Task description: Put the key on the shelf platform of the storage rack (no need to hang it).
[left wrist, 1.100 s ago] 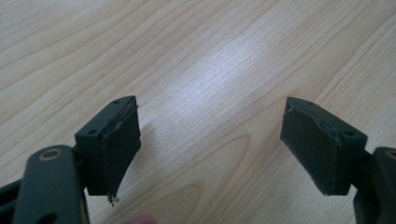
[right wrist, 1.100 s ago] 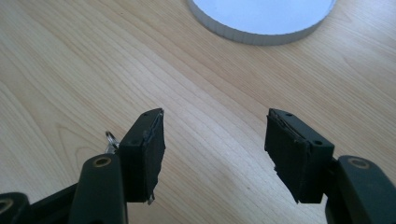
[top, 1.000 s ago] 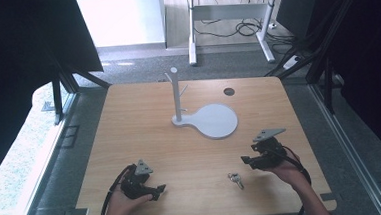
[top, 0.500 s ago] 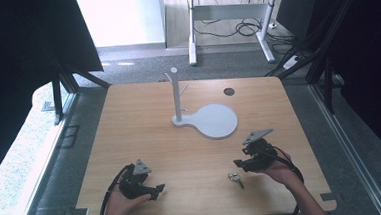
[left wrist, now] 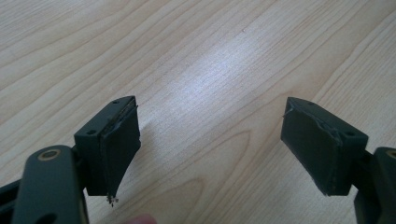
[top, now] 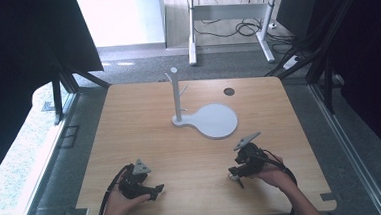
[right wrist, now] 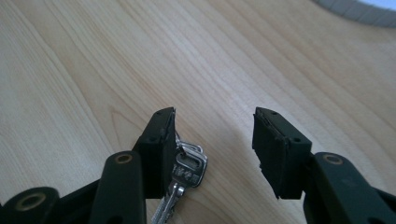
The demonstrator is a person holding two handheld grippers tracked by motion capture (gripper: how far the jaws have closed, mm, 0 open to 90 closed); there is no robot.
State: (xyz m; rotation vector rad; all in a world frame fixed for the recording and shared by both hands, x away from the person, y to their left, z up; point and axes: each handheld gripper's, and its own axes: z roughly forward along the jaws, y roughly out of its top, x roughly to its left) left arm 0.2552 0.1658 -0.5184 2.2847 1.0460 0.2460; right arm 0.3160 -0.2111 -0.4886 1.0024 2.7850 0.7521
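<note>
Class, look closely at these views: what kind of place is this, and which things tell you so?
Probably a lab or office recording bench: a wooden table inside a dark frame, a desk with loose cables behind it, and a staged white hook stand with keys.

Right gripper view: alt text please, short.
The right tongs hover over a bunch of silver keys lying on the light wooden table; the jaws, just closing in, straddle it with the keys beside one pad. A grey stand base edges the top corner.

Left gripper (top: 156,191): we're resting it low by the near edge, jaws standing wide.
Right gripper (top: 234,175): we're tilting it down, jaws apart, just been closing, nothing pinched yet.
</note>
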